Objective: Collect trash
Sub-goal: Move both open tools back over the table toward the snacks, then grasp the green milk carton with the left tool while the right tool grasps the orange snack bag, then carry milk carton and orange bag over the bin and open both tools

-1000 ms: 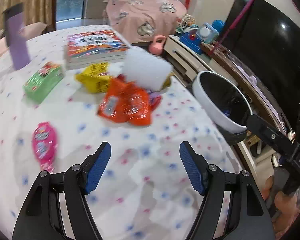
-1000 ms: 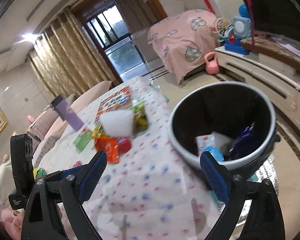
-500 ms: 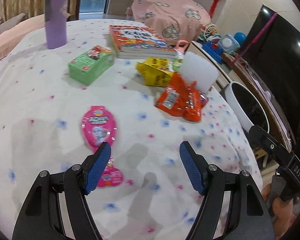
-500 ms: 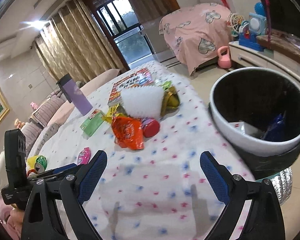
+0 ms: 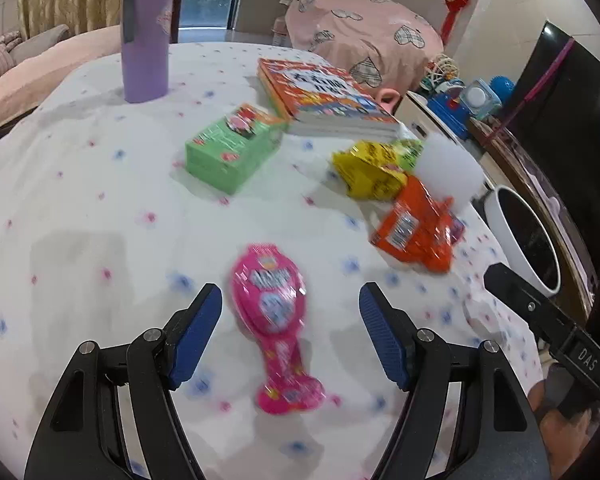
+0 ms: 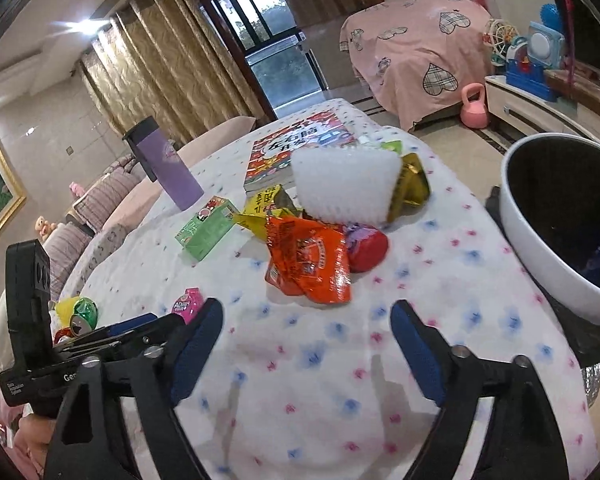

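1. Left tongs (image 5: 290, 308) gape wide, empty, straddling pink wrapper (image 5: 274, 308) mid-table.
2. Right tongs (image 6: 306, 334) wide, empty.
3. Bin (image 6: 540, 236) stands off the table's right edge.
4. Risk: flat slick wrapper may slide from the pads; cloth could pinch.

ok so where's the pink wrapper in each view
Left wrist view: the pink wrapper lies low in the centre, between the open jaws of the left gripper.
Right wrist view: only its top end shows, low on the left, behind the left gripper's dark body.
Shared landmark: the green box, up and left of centre in the left view, sits left of centre in the right view.
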### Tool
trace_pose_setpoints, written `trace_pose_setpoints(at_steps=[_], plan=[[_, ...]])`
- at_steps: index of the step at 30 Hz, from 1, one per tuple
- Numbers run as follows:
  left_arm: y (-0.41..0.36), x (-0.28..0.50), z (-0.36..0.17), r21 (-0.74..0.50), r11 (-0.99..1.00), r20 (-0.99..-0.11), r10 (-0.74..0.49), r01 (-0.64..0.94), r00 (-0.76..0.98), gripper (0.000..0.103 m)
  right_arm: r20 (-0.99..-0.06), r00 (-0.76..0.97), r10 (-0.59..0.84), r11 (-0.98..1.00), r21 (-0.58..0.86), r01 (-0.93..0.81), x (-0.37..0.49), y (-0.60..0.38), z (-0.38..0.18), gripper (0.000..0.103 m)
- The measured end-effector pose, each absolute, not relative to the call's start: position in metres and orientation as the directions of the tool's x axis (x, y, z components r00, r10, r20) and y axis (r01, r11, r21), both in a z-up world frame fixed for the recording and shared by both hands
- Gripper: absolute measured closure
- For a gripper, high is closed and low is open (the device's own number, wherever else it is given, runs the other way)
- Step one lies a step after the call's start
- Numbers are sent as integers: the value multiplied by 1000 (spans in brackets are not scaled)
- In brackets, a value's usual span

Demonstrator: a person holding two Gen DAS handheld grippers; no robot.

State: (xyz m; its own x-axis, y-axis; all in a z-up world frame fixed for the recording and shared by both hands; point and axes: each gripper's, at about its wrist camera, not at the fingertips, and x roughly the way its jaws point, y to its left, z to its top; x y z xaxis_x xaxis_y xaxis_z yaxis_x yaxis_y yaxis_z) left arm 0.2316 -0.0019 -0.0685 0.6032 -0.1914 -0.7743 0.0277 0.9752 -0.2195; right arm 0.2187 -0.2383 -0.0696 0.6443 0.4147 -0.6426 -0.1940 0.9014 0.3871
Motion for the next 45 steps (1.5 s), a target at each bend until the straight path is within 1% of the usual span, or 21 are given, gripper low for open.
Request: trace_pose_setpoints(at_steps=[2, 4, 6, 8, 12, 14, 18, 20, 22, 23, 24, 25, 26, 27, 29, 34, 39, 45], plan=[[4, 239, -67, -210, 977, -773, -179, 21, 608, 30, -644, 648, 407, 906, 378, -193, 224, -234, -69, 27], [10, 250, -65, -196, 981, -773, -163, 13, 614, 30, -640, 656, 399, 909, 372, -189, 228, -231, -67, 29], [15, 260, -64, -183, 983, -773, -152, 13, 616, 26, -637, 661, 397, 909, 374, -186, 234, -230, -66, 30], [20, 272, -64, -161, 987, -773, -132, 9, 621, 26, -638, 657, 401, 907, 375, -189, 240, -226, -66, 33], [27, 299, -68, -115, 993, -779, -100, 16, 619, 24, -647, 651, 397, 909, 372, -186, 252, -220, -69, 35], [30, 311, -70, -98, 995, -779, -83, 10, 622, 24, -653, 645, 397, 910, 373, -182, 259, -216, -71, 39], [35, 335, -78, -76, 997, -787, -58, -2, 614, 24, -672, 633, 383, 918, 354, -179, 271, -209, -78, 45], [35, 343, -82, -71, 997, -794, -55, -2, 606, 24, -684, 629, 369, 925, 339, -174, 277, -205, -82, 52], [32, 347, -86, -63, 998, -797, -50, 0, 602, 24, -688, 624, 370, 924, 343, -170, 282, -204, -86, 55], [31, 347, -86, -61, 998, -797, -53, 6, 602, 25, -687, 625, 371, 923, 344, -170, 282, -204, -86, 59], [29, 346, -87, -56, 998, -795, -50, 10, 604, 37, -684, 628, 371, 924, 342, -173, 282, -204, -86, 63], [27, 344, -87, -49, 999, -794, -48, 14, 606, 46, -682, 630, 371, 924, 338, -178, 281, -204, -85, 80], [24, 342, -87, -46, 999, -800, -50, 22, 598, 47, -682, 631, 370, 925, 334, -180, 279, -204, -84, 90], [24, 340, -87, -50, 998, -799, -55, 25, 599, 48, -678, 634, 372, 924, 335, -185, 277, -205, -83, 90], [23, 334, -85, -62, 998, -793, -63, 23, 606, 48, -671, 634, 384, 920, 338, -199, 273, -205, -80, 94], [17, 311, -74, -103, 994, -779, -97, 26, 619, 48, -649, 642, 407, 910, 349, -225, 256, -212, -68, 98], [3, 280, -57, -154, 986, -753, -154, 57, 640, 49, -630, 655, 418, 905, 356, -235, 237, -223, -58, 99], [-21, 244, -41, -185, 978, -721, -204, 100, 662, 49, -597, 685, 418, 899, 379, -218, 208, -251, -51, 99]])
